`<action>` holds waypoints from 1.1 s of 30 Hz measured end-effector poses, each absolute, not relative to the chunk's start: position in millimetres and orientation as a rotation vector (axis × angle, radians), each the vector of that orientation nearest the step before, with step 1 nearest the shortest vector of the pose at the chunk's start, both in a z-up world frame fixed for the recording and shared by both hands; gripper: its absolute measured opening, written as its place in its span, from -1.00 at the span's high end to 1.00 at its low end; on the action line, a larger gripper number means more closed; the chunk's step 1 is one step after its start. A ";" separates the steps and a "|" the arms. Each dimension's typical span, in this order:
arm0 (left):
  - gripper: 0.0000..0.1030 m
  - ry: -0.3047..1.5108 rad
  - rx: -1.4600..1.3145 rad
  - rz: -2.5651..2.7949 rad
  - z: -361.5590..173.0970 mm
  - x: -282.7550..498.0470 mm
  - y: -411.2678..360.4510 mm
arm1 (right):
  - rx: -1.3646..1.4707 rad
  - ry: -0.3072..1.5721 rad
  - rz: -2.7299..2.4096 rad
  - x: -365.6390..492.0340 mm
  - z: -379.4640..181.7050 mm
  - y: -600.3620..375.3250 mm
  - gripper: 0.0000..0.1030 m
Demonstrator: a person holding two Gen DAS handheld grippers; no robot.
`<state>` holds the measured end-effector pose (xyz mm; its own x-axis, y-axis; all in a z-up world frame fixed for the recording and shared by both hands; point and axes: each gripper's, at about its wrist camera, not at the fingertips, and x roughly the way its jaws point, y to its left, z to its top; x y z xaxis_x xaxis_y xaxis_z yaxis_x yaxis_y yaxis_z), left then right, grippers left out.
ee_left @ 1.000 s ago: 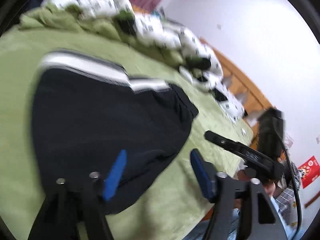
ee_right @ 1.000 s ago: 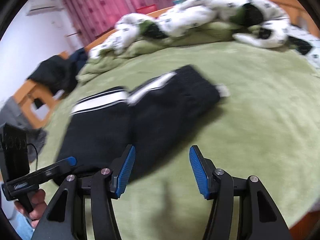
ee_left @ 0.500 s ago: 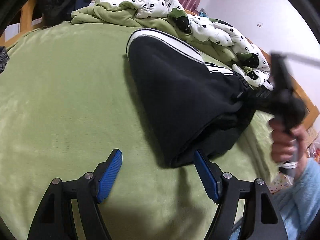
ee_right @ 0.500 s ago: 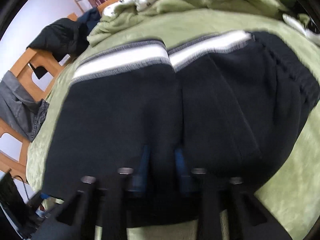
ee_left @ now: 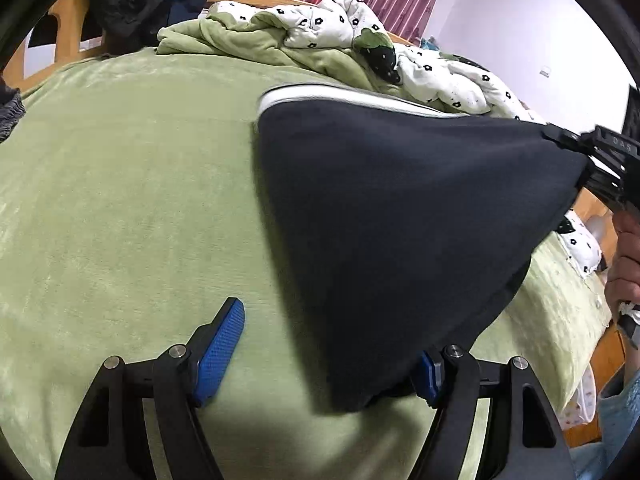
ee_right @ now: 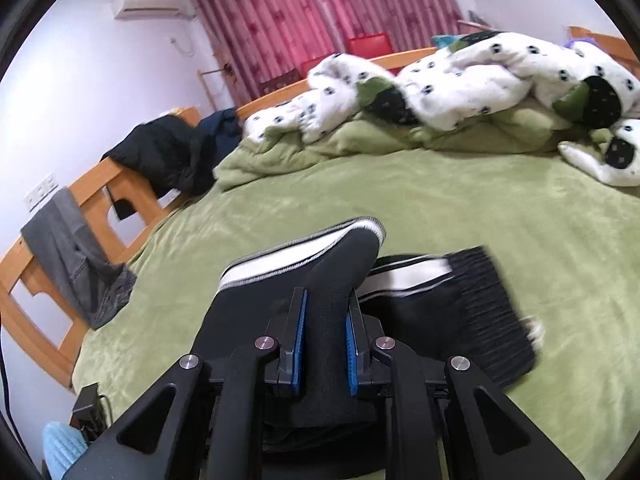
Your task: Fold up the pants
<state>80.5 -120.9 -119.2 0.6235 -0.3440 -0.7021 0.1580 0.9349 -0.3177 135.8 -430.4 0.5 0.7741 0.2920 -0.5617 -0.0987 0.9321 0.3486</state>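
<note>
The right tool (ee_right: pixel 323 342) is clamped on a thick fold of the black fleece pants with white side stripes (ee_right: pixel 344 256), its blue pads pressing the cloth from both sides. From the left wrist view those pants (ee_left: pixel 400 216) hang as a dark sheet lifted off the green plush bed cover (ee_left: pixel 120 200), pulled taut toward three o'clock, where the right tool (ee_left: pixel 560 138) pinches their upper corner above a person's hand (ee_left: pixel 626 264). The white-striped edge sits toward twelve o'clock; the lowest corner droops at five o'clock.

The left tool (ee_left: pixel 326 354) stands open with nothing gripped: its left pad is bare over the cover, while the hanging corner of the pants drapes in front of its right pad. A rumpled white quilt with black flower prints (ee_right: pixel 460 76) lies at twelve o'clock, at the far side of the bed.
</note>
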 end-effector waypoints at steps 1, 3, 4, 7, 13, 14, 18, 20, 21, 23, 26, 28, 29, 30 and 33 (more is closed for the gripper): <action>-0.40 0.859 -0.239 -0.307 -118.4 81.4 -124.7 | 0.323 0.641 0.198 134.8 0.6 -444.2 0.69; -0.40 0.881 -0.237 -0.348 -116.0 81.1 -135.6 | 0.359 0.632 0.163 131.0 -3.0 -472.2 0.69; -0.40 0.885 -0.230 -0.360 -115.5 79.9 -139.6 | 0.366 0.638 0.144 128.9 -6.8 -482.1 0.69; -0.40 0.885 -0.179 -0.417 -110.8 70.6 -154.8 | 0.296 0.666 0.035 119.1 -32.2 -506.4 0.70; -0.40 0.829 -0.064 -0.507 -93.9 41.2 -163.9 | 0.309 0.839 -0.027 115.0 -98.0 -538.4 0.62; -0.40 0.820 -0.063 -0.507 -90.2 39.3 -162.2 | 0.291 0.830 -0.035 111.7 -96.2 -538.9 0.56; -0.40 0.773 -0.090 -0.461 -71.0 45.2 -152.7 | 0.276 0.732 -0.064 85.5 -65.4 -539.1 0.52; -0.38 0.793 -0.097 -0.428 -66.4 63.8 -161.2 | 0.277 0.663 -0.049 72.8 -52.6 -535.3 0.52; -0.37 0.804 -0.108 -0.418 -66.3 74.5 -165.7 | 0.254 0.641 -0.030 70.1 -49.0 -528.5 0.52; -0.37 0.844 -0.114 -0.401 -76.2 92.6 -174.9 | 0.195 0.643 -0.019 71.9 -53.5 -515.5 0.53; -0.38 0.919 -0.112 -0.374 -107.6 101.8 -186.8 | 0.082 0.794 -0.035 93.0 -85.4 -494.5 0.58; -0.39 0.941 -0.162 -0.415 -125.3 98.6 -184.0 | 0.052 0.914 -0.093 103.8 -113.7 -490.2 0.62; -0.39 0.940 -0.183 -0.430 -127.8 97.1 -180.9 | 0.056 0.892 -0.097 99.8 -115.9 -490.2 0.62; -0.39 0.952 -0.194 -0.441 -128.2 98.4 -178.1 | 0.046 0.882 -0.092 96.9 -112.2 -489.5 0.62; -0.37 0.977 -0.244 -0.470 -120.1 106.1 -168.2 | 0.085 0.884 -0.065 91.2 -97.8 -497.1 0.61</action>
